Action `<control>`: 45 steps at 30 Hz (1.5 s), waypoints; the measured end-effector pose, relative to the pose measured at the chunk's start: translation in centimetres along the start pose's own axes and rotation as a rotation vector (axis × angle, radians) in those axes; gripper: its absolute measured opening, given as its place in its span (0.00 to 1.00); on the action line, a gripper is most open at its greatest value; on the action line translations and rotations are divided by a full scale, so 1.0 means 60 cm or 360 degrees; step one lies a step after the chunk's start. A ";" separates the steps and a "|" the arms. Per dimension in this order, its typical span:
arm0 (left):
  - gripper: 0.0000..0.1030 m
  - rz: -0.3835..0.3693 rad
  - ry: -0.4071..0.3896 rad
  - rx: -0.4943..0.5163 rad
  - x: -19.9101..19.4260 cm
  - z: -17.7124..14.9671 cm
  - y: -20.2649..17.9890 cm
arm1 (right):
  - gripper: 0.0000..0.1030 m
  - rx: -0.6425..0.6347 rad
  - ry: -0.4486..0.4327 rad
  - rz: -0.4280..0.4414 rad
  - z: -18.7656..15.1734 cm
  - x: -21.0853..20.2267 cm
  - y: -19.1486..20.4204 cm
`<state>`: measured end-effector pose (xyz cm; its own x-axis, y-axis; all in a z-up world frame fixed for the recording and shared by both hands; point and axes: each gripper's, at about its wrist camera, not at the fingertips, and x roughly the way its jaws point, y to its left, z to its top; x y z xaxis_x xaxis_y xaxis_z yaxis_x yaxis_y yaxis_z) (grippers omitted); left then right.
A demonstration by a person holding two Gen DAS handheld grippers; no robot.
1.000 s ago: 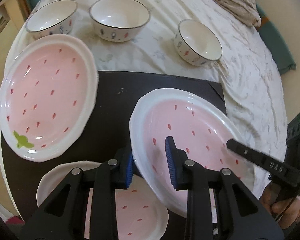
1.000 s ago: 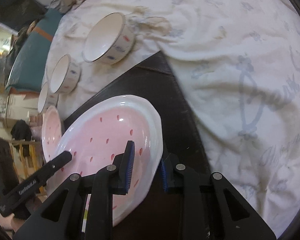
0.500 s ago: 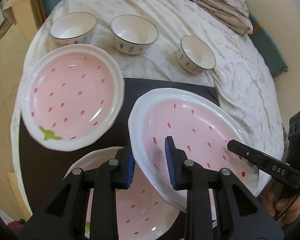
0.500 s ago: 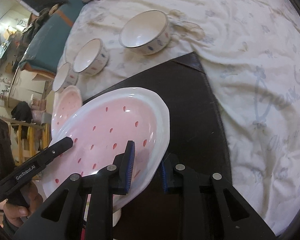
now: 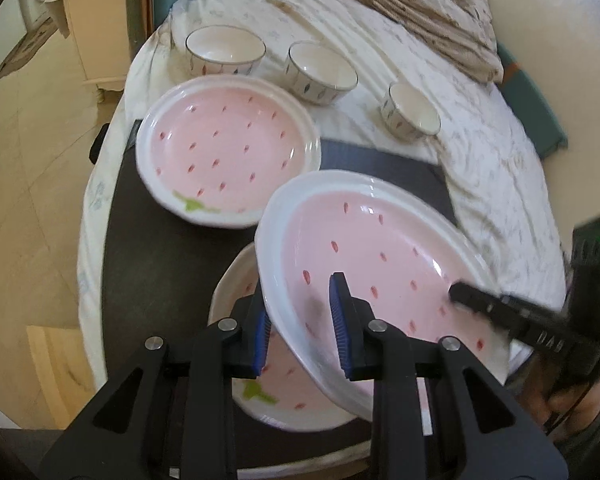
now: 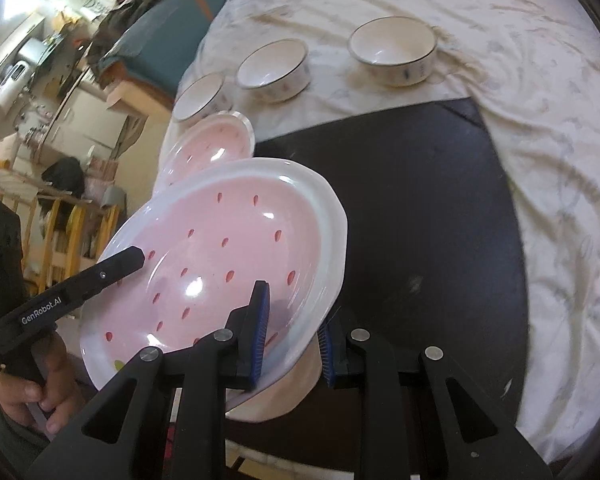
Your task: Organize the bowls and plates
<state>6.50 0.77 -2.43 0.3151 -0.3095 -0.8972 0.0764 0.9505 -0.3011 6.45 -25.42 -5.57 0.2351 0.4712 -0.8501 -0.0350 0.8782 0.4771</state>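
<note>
The held plate is glossy ceramic, shallow and nearly round with a faintly wavy white rim and a pink well dotted with small red seed marks. It hangs tilted in the air above the mat, gripped at two opposite edges. The left gripper pinches its near rim, one blue ribbed pad under the rim and one inside the well. The right gripper pinches the opposite rim the same way, pads pressing on both faces.

Directly beneath it a second plate of the same pattern lies flat on the mat, a green leaf mark showing near its front edge. A third plate lies flat at the mat's far left corner, its rim reaching past the mat's edge toward the bowls. The mat is dark, smooth and rectangular, spread on a rumpled white sheet with a faint grey print.

Three bowls stand in a row on the sheet beyond the mat, apart from each other: white, straight-sided, with thin dark rims and small leaf marks outside.

The right half of the mat is bare, open out to its right edge and far corner. A folded beige blanket lies past the bowls.
</note>
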 end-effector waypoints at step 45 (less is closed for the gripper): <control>0.23 0.0177 0.0216 0.0073 0.046 -0.073 0.031 | 0.24 0.0049 0.0211 -0.0057 -0.066 0.086 0.029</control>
<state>3.34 1.56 -6.85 0.1934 -0.2000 -0.9605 0.0924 0.9784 -0.1851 3.75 -21.11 -10.02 0.1051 0.4483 -0.8877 0.0012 0.8926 0.4509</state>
